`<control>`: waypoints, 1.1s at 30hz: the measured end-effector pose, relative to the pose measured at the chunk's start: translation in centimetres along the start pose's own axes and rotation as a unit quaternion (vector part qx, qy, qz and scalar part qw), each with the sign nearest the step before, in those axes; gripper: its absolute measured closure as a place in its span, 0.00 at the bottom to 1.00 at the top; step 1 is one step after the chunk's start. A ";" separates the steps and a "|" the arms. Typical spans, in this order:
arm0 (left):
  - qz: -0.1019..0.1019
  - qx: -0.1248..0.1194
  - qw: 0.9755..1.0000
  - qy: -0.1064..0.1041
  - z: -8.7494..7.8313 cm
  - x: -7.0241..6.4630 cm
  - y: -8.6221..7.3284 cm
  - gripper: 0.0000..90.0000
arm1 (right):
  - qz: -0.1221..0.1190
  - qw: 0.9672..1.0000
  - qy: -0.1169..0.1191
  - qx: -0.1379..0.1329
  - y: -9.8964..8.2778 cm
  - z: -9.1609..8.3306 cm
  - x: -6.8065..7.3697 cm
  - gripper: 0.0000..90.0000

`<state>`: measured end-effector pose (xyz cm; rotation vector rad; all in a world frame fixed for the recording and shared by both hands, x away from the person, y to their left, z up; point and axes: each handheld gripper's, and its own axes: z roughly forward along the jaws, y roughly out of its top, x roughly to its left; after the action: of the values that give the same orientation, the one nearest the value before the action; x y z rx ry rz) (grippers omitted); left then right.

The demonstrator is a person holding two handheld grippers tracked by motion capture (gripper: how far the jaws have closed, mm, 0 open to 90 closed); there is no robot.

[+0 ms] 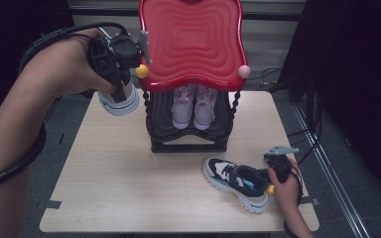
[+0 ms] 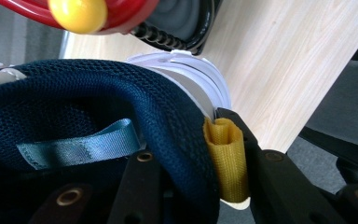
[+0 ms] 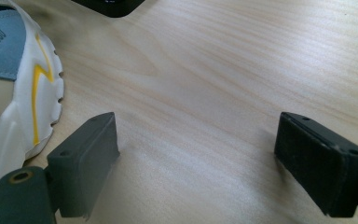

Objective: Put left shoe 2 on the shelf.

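Navy mesh and a yellow heel loop [image 2: 226,158] are seen closest of all in the left gripper view, where the heel collar of a sneaker [image 2: 98,121] is pinched between the two black jaws, one inside the collar and one outside by the loop. A pale blue strap [image 2: 81,148] is seen inside the shoe. From the high view, the left gripper [image 1: 116,74] is shown clamped on that sneaker [image 1: 120,101], raised above the table at about ten o'clock, with its white sole hanging down just beside the shoe rack [image 1: 191,129]. The red wavy top shelf [image 1: 191,42] of the rack is seen at twelve o'clock, with a yellow knob [image 1: 142,71] near the gripper and a pink knob [image 1: 244,71] opposite. A pair of pink shoes [image 1: 193,108] is kept on the black lower shelf.

The right gripper [image 1: 278,166] is held low at about four o'clock with its jaws spread wide over bare wood [image 3: 205,93]. A second sneaker [image 1: 235,182] is lying on the table [image 1: 104,188] just beside it, at its heel end.
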<state>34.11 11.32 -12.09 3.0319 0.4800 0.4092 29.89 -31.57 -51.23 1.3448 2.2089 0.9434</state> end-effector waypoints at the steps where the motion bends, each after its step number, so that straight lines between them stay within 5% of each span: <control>1: 0.002 -0.001 1.000 0.003 -0.4 0.0 0.1 0.80 | 0.000 1.000 0.000 0.000 0.0 0.0 0.0 0.14; 17: 0.052 -0.026 0.997 0.058 -3.7 -0.5 2.8 0.80 | 0.000 1.000 0.000 -0.001 0.0 0.0 0.0 0.14; 33: 0.102 -0.034 0.991 0.085 -3.1 0.5 7.4 0.79 | 0.001 1.000 0.001 -0.001 0.0 0.0 0.0 0.14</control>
<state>35.92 4.46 -8.33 3.0029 0.1579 0.6848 29.89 -31.54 -51.24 1.3452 2.2079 0.9482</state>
